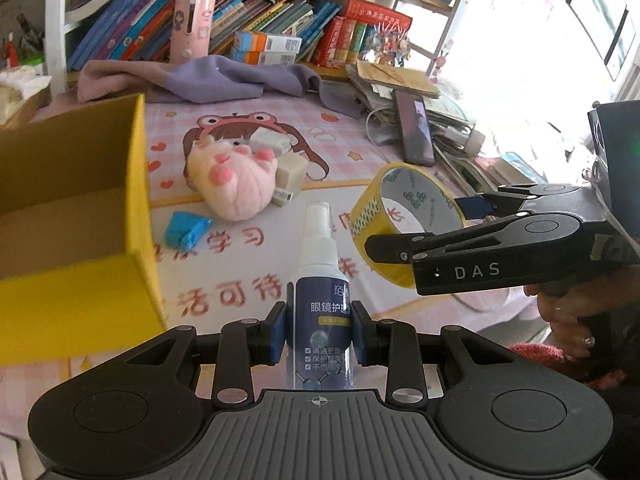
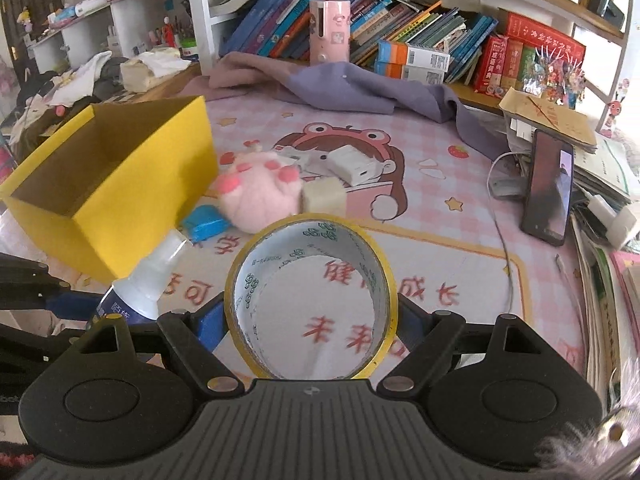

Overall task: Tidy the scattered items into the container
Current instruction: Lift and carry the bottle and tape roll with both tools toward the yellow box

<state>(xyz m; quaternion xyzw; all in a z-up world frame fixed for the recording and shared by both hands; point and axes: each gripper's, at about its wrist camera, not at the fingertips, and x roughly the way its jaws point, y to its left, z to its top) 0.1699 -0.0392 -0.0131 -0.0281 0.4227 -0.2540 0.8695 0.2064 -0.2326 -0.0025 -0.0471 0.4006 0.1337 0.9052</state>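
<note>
Left wrist view: left hand-held gripper (image 1: 319,334) pinches the spray bottle (image 1: 320,280), right hand-held gripper (image 2: 311,316) clamps the yellow tape roll (image 2: 311,300), both aloft beside the empty yellow box (image 1: 140,208). Plush toy (image 1: 234,178), blue packet (image 1: 186,230), white blocks (image 1: 291,172) await on the counter (image 1: 352,136).

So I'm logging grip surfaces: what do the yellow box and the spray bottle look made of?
The yellow box looks like cardboard: matte yellow outside, plain brown inside, sharp folded edges. The spray bottle seems plastic: a clear cap over a whitish body and a glossy dark-blue printed label.
</note>
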